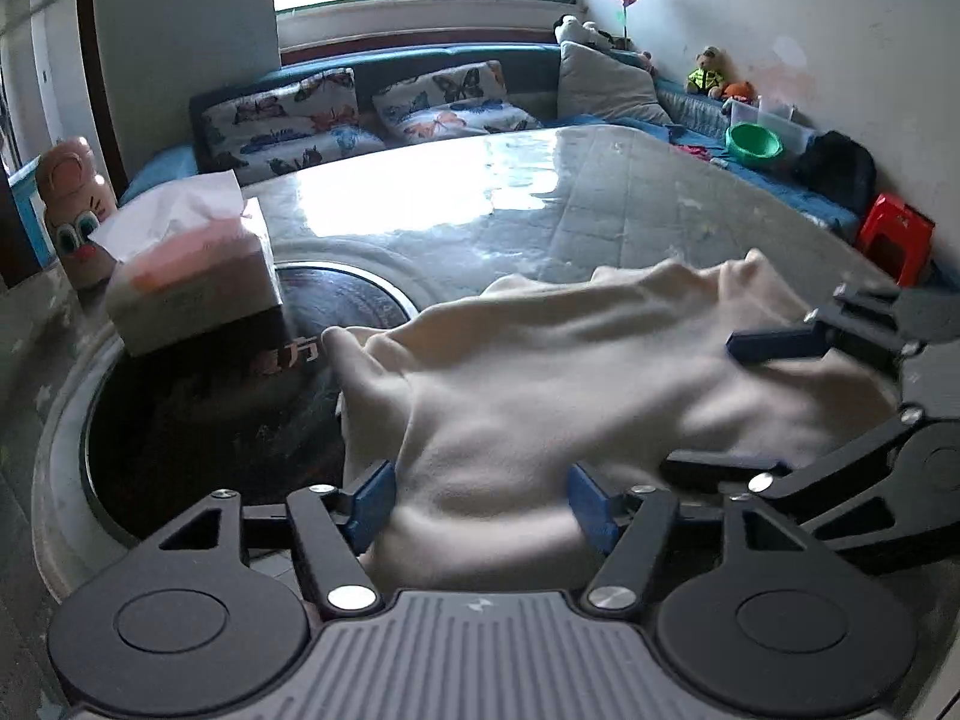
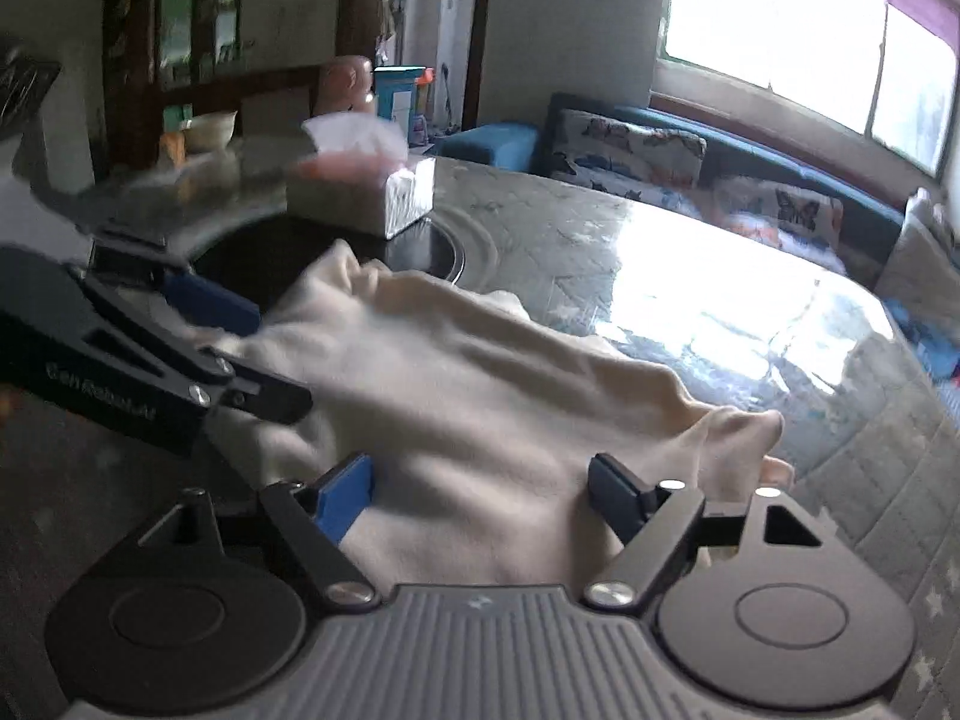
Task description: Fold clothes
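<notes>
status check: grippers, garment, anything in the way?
Left gripper and right gripper both open, astride the cloth. Cream garment rumpled on table, unfolded. Tissue box close by its far corner.

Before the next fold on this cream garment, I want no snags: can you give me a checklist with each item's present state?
1. Left tool released: ok; fingers stand apart with the cream garment between them, not pinched.
2. Right tool released: ok; fingers apart, cloth between them.
3. Garment supported: ok; it lies on the quilted table cover, part over the dark round inset.
4. Garment flat: not ok; ridges and a raised far edge show.
5. Tissue box clear of the cloth: ok in the left wrist view, though close to its far corner.
6. Fold edges aligned: cannot tell; blurred, near edge hidden by the tools.
</notes>
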Available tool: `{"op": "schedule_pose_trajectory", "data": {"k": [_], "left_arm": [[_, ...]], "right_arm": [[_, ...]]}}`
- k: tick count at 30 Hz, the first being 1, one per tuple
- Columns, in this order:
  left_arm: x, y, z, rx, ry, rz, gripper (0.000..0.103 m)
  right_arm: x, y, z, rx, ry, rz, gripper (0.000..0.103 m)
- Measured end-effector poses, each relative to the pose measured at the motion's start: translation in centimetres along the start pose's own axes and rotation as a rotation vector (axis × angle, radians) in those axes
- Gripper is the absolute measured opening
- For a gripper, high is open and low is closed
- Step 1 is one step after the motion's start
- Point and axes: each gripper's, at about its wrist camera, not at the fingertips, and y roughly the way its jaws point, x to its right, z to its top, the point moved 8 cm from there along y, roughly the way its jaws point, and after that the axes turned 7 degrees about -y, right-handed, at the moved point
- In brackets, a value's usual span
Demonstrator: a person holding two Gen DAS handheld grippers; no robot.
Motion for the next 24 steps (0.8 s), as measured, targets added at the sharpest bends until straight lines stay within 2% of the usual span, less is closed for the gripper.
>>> {"op": "schedule_pose_trajectory", "data": {"k": [5,8,11,15,20,22,24], "left_arm": [[-0.5,-0.3,0.2,0.005,-0.002,-0.004,0.072],[-0.5,-0.1,0.1,-0.005,-0.007,-0.008,0.074],[-0.5,-0.6,0.6,0.012,-0.012,-0.02,0.076],[-0.5,-1.2,2.0,0.056,-0.022,-0.035,0.092],[-0.4,-0.1,2.6,0.043,-0.037,-0.024,0.092],[-0.5,0.6,2.4,0.027,-0.045,-0.017,0.098],[-1.0,1.2,2.0,0.009,-0.055,-0.006,0.103]], "right_arm": [[0.4,-2.2,-0.1,0.021,0.021,0.014,0.081],[0.3,-1.8,-1.5,-0.019,0.014,0.033,0.081],[0.7,-2.4,-1.3,-0.003,0.021,0.05,0.081],[2.9,-2.7,0.6,0.034,0.054,0.051,0.081],[6.4,-0.3,0.6,-0.014,0.141,0.05,0.081],[7.1,0.4,-0.2,-0.044,0.156,0.032,0.081],[7.1,-0.5,-0.3,-0.017,0.148,0.024,0.082]]}}
